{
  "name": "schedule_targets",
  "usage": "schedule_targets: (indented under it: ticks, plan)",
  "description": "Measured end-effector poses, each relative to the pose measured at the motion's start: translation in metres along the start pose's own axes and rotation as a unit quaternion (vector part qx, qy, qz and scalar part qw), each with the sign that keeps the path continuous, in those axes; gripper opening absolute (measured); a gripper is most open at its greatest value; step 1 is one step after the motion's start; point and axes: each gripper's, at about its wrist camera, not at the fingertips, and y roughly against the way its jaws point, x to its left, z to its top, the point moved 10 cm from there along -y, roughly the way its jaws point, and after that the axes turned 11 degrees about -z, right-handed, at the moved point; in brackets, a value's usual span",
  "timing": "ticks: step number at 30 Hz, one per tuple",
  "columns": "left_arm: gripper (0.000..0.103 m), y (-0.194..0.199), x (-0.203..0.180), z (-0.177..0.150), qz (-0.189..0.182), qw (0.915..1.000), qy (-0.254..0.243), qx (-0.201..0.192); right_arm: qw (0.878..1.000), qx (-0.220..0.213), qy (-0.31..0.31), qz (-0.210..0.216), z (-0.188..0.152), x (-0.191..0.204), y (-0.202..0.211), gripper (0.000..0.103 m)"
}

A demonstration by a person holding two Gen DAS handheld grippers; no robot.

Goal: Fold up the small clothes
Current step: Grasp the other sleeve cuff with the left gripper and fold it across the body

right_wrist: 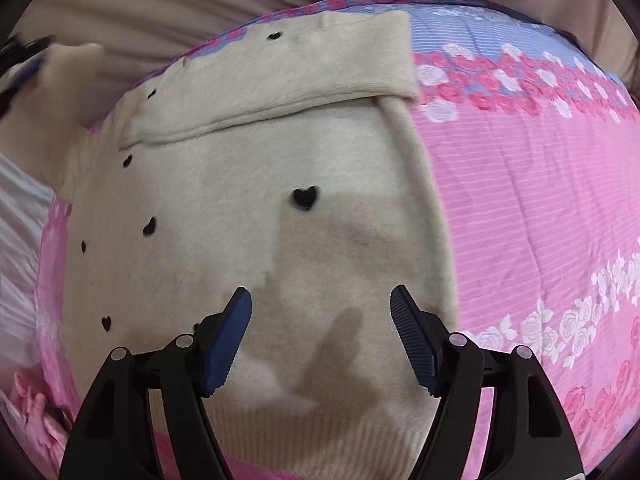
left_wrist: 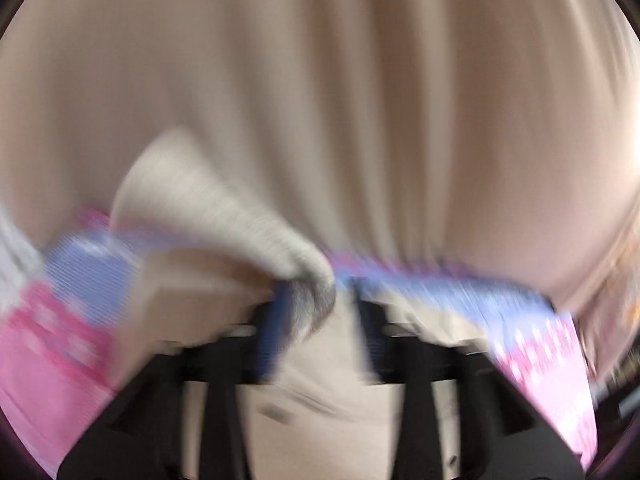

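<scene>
A small cream sweater (right_wrist: 256, 216) with black heart dots lies flat on the pink and blue floral bedsheet (right_wrist: 520, 200). One sleeve (right_wrist: 280, 88) is folded across its upper part. My right gripper (right_wrist: 320, 320) hovers open and empty over the sweater's lower half, near the ribbed hem. The left wrist view is blurred by motion. In it a cream ribbed sleeve cuff (left_wrist: 248, 228) hangs against the left finger of my left gripper (left_wrist: 316, 312), with a wide gap to the other finger. Its grip cannot be judged. The left gripper also shows at the far left of the right wrist view (right_wrist: 24, 64), beside the raised sleeve (right_wrist: 68, 92).
A beige curtain (left_wrist: 320, 80) hangs behind the bed and shows at the top of the right wrist view (right_wrist: 160, 4). White striped cloth (right_wrist: 20, 240) lies at the left edge. Bare sheet lies to the right of the sweater.
</scene>
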Motion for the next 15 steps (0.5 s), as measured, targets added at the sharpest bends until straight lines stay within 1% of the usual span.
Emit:
schedule_targets:
  ticks: [1,3,4,5,6,8,11,13,15]
  plan:
    - [0.071,-0.016,-0.011,-0.016,0.004,0.9999,0.0,0.015,1.0,-0.004,-0.01,-0.001,0.002,-0.009,0.0,0.07]
    - [0.071,-0.053,-0.034,-0.071,0.024,0.9973,-0.002,0.069,0.999,-0.012,-0.03,-0.002,0.005,-0.028,0.002,0.07]
    - [0.071,-0.059,-0.04,-0.089,0.028,0.9958,0.001,0.087,0.999,-0.016,-0.037,-0.005,0.008,-0.037,0.004,0.07]
    - [0.071,-0.06,-0.047,-0.113,0.019,0.9941,0.015,0.106,0.999,-0.023,-0.04,-0.006,0.012,-0.045,0.007,0.071]
    - [0.071,-0.057,-0.049,-0.125,0.016,0.9935,0.022,0.11,0.999,-0.034,-0.038,-0.008,0.017,-0.051,0.009,0.072]
    - [0.073,-0.045,-0.042,-0.139,0.027,0.9923,0.024,0.118,0.999,-0.047,-0.022,-0.013,0.032,-0.053,0.011,0.072]
    - [0.075,-0.015,-0.026,-0.151,0.048,0.991,0.029,0.121,0.998,-0.058,0.008,0.027,0.073,-0.026,0.012,0.072]
    - [0.079,0.015,-0.016,-0.162,0.061,0.9899,0.044,0.12,0.996,-0.058,0.025,0.057,0.109,0.007,0.007,0.072]
    - [0.08,0.04,0.01,-0.167,0.078,0.9883,0.064,0.114,0.994,-0.064,0.029,0.086,0.151,0.041,-0.003,0.072]
